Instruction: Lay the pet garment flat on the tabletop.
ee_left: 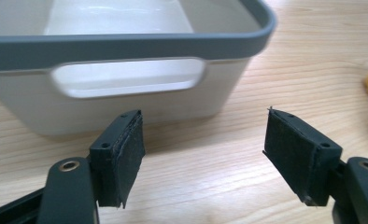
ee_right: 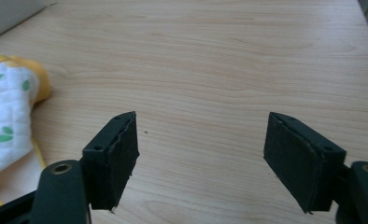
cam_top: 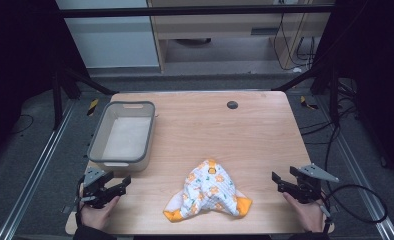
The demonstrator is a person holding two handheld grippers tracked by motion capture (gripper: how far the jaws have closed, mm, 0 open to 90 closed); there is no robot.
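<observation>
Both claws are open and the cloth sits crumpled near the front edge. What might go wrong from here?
1. The cloth lies bunched in folds, so a claw may pinch several layers or only the orange trim.
2. It sits close to the table front edge; dragging it could pull it off.
3. The left claw is right beside the bin and could knock it when swinging toward the cloth.

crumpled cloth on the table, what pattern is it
White cloth with orange flowers, green leaves and orange trim; clearest in the high view.

A wooden table (cam_top: pixel 255 135) carries 1 grey-rimmed bin (cam_top: pixel 121 134) and 1 crumpled patterned cloth (cam_top: pixel 208 192).
</observation>
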